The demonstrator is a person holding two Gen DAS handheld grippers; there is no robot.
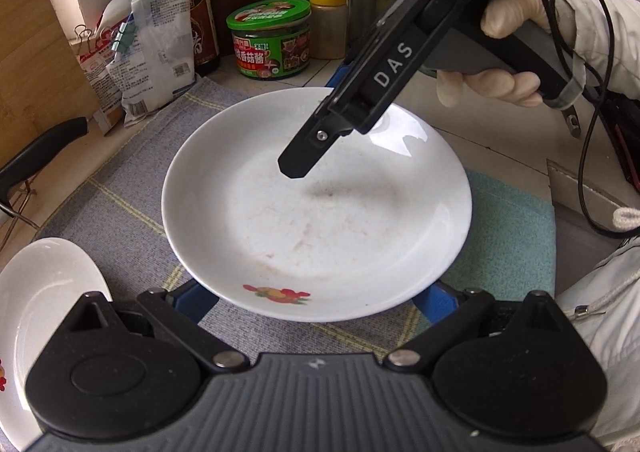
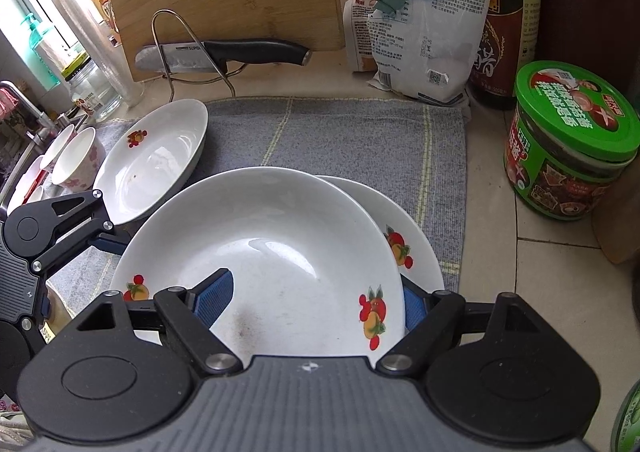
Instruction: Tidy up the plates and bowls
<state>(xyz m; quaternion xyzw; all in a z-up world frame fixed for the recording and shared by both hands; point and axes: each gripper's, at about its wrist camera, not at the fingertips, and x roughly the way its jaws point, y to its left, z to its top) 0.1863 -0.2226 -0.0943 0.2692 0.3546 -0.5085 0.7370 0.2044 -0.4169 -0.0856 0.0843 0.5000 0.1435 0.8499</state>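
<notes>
Right gripper (image 2: 310, 302) clamps rim of white fruit-print ceramic plate (image 2: 264, 252): one blue pad inside the dish, other outside under rim. Held plate overlaps second white fruit-print plate (image 2: 416, 248) on grey checked cloth (image 2: 340, 132). Left gripper (image 1: 316, 302) straddles same plate's near rim; grip unclear. Third white plate (image 2: 156, 156) beyond, near knife (image 2: 224, 54).

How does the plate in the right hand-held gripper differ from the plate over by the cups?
The gripped plate is clamped at its rim by the right hand-held gripper above a second plate; the far plate lies free on the grey cloth. The gripped plate has a dark smudge; the far plate shows only a small speck. Both are white with fruit prints.
</notes>
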